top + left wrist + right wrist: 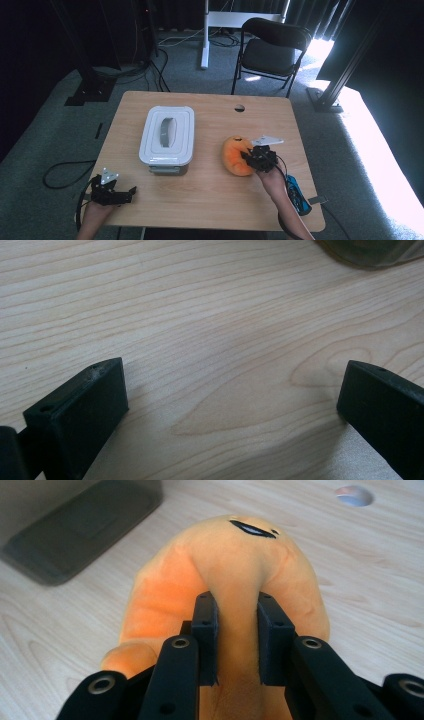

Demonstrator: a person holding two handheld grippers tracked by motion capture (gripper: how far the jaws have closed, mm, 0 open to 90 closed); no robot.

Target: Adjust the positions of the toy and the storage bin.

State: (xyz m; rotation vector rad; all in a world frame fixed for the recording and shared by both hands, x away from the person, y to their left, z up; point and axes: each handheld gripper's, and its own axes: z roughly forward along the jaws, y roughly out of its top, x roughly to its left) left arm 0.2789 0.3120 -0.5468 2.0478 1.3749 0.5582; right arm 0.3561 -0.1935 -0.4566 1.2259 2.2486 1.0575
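Observation:
An orange plush toy point(236, 156) lies on the wooden table point(210, 195) right of centre. My right gripper point(250, 156) is shut on it, and in the right gripper view both jaws pinch a fold of the orange plush toy point(240, 565) between the fingertips point(206, 611). A white lidded plastic box point(167, 134) with a grey handle stands left of centre. My left gripper point(131, 192) rests near the table's front left corner, open, with bare wood between its fingers point(80, 410).
A round cable hole point(239, 108) sits near the table's far edge. A blue object point(297, 194) lies by the person's right forearm near the front right. A black folding chair point(271, 50) stands beyond the table. The box's corner point(370, 250) is ahead of the left gripper.

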